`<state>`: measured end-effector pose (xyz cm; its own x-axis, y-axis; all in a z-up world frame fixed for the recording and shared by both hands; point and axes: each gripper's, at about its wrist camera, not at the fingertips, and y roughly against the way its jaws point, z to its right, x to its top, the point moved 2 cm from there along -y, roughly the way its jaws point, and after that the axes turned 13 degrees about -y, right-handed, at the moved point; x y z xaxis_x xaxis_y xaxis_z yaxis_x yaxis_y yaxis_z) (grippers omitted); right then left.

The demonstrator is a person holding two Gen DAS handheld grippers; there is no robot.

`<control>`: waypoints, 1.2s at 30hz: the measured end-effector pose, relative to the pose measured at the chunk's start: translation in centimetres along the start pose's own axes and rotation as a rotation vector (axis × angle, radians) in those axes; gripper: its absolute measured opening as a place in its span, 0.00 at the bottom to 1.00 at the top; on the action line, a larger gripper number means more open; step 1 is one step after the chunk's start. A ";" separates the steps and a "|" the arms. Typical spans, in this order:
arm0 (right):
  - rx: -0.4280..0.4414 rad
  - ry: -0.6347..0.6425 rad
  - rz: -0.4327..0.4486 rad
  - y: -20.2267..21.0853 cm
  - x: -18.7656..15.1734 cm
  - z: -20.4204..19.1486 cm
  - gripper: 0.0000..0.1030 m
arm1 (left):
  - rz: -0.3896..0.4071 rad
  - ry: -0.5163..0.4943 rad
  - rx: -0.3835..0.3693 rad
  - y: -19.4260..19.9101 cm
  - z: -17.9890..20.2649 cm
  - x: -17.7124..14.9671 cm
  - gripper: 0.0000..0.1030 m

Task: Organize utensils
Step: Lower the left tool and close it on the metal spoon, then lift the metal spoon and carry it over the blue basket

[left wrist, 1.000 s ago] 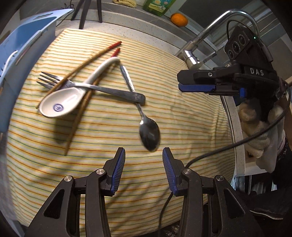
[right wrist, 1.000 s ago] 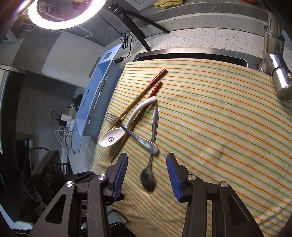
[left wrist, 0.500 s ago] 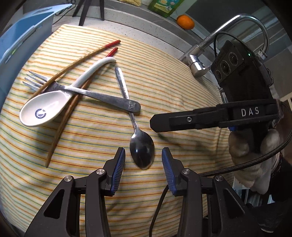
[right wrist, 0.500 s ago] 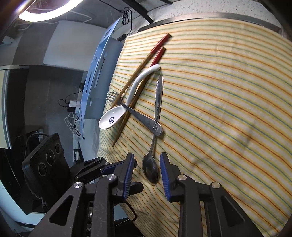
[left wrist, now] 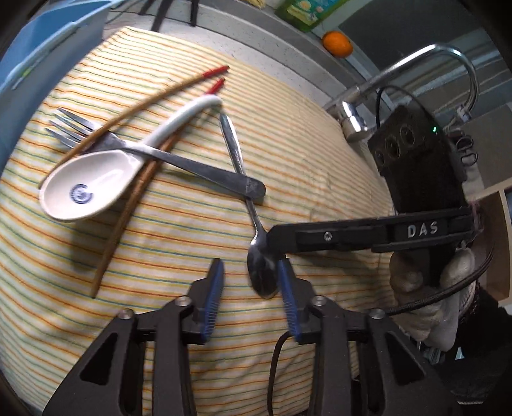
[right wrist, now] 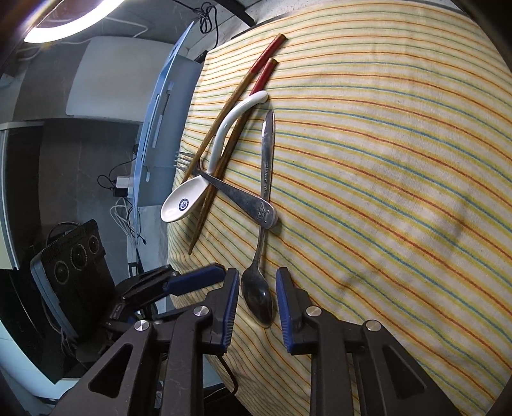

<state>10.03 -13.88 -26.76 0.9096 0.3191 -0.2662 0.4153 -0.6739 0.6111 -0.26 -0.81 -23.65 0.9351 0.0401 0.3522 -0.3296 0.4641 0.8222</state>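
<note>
A metal spoon (left wrist: 260,272) (right wrist: 257,292) lies on the striped cloth (left wrist: 288,153), its handle under a metal fork (left wrist: 179,161) (right wrist: 243,198). The fork crosses a white ceramic spoon (left wrist: 96,185) (right wrist: 192,198) and two red-tipped wooden chopsticks (left wrist: 140,102) (right wrist: 236,96). My right gripper (right wrist: 257,300) is open, with its fingers on either side of the metal spoon's bowl; its finger (left wrist: 320,238) reaches over the spoon in the left wrist view. My left gripper (left wrist: 251,288) is open and empty, with the spoon bowl beside its right finger.
A blue rack (left wrist: 41,57) (right wrist: 160,128) stands at the cloth's left edge. A chrome faucet (left wrist: 416,73) rises at the back right. An orange (left wrist: 337,43) and a green packet (left wrist: 307,12) sit on the counter behind.
My right gripper has come down and narrowed around the metal spoon's bowl. My left gripper has moved closer to the spoon bowl. The utensils have not moved on the cloth.
</note>
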 end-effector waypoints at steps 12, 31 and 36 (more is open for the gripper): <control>-0.012 -0.008 0.018 0.2 -0.5 0.6 0.15 | -0.019 -0.027 -0.021 -2.1 1.6 1.3 0.16; 0.046 -0.117 0.145 5.8 -2.6 2.3 0.12 | 0.017 -0.099 -0.131 -1.5 5.0 2.4 0.17; 0.059 -0.143 0.167 6.3 -3.1 3.2 0.11 | 0.011 -0.112 -0.140 -2.0 5.7 2.9 0.18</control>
<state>9.91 -21.28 -24.45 0.9569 0.1052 -0.2707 0.2554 -0.7486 0.6119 2.36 -6.66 -21.73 0.9083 -0.0495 0.4153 -0.3113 0.5830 0.7504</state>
